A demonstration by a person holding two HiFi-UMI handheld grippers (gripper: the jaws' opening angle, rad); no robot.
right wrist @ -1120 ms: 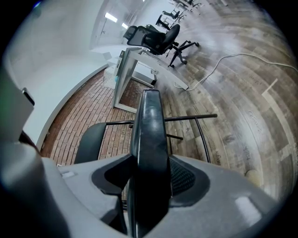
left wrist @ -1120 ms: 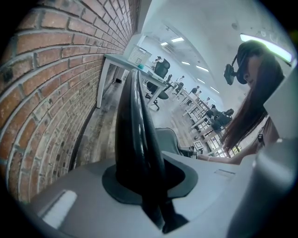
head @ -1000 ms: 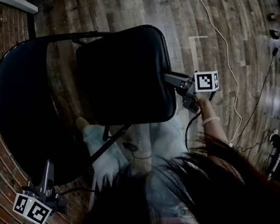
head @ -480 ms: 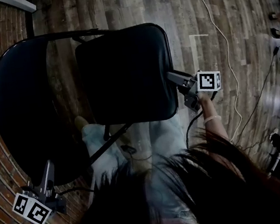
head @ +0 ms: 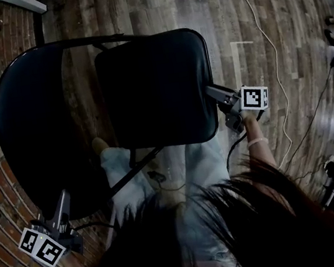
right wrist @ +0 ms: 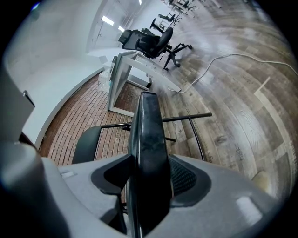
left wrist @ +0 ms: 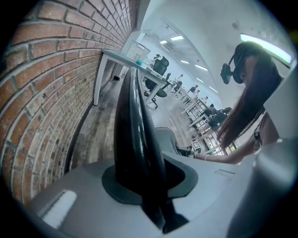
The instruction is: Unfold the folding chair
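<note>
Down on the plank floor [head: 229, 13] against the brick wall [left wrist: 42, 93], found the folding chair [head: 77, 43] standing part-open below the head view. Saw the seat [head: 154, 91] carried a little further to the right than a second before, with the right tongs [head: 214, 92] gone along with it, clenched on that seat's front edge throughout. Found the left tongs [head: 62, 206] unmoved, clamped on the near end of the backrest [head: 36, 138], the black panel filling the gap between the jaws in the left gripper view. Took the shift as the seat swinging away from the backrest, so the unfolding well under way but perhaps not yet at its stop; could not judge the spread of the legs from above. Read the chair as facing rightward in the head view, backrest toward the brick, seat front toward the right tongs. Judged the backrest's long axis as running up and down that view, roughly along the wall. Judged the seat as lying near level, seen edge-on in the right gripper view and pointing away toward the brick.
</note>
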